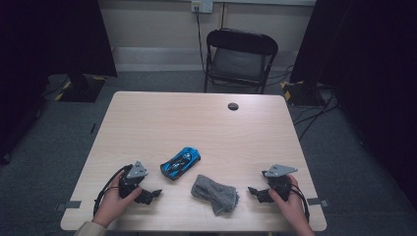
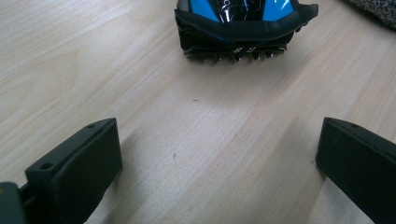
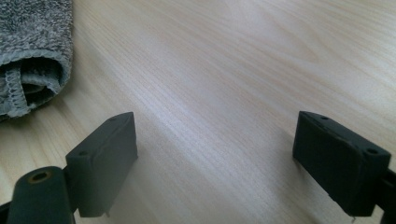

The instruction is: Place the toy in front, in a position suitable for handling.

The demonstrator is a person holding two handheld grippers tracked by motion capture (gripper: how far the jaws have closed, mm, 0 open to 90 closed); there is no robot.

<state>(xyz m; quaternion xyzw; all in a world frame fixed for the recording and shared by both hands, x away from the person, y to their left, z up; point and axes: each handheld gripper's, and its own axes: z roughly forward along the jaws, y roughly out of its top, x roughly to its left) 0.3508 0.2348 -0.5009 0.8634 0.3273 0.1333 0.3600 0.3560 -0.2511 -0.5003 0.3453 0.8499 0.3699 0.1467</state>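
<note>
Looking down from the high view, a pale wooden desk (image 1: 147, 123) carries a blue toy car (image 1: 180, 162) near its middle and a crumpled grey cloth (image 1: 215, 193) just beside it, nearer the person; the two lie close but apart, and neither sits in any container; the left gripper (image 1: 155, 192) rests on the desk at the near left, held in the person's left hand (image 1: 112, 204), its tips pointing toward the car and cloth; the right gripper (image 1: 252, 190) rests at the near right in the right hand (image 1: 290, 206), pointing toward the cloth; a black folding chair (image 1: 239, 59) stands beyond the far edge. Along the left gripper view, the jaws stand spread wide with only bare wood between them; the car (image 2: 243, 23) lies ahead, one end facing the camera, well clear of the jaws; a corner of the cloth (image 2: 373, 9) shows at the upper right. Along the right gripper view, the jaws are likewise spread over bare wood, holding nothing; the cloth (image 3: 32, 51) lies ahead at the left, its hemmed edge folded over, apart from the nearer jaw.
</note>
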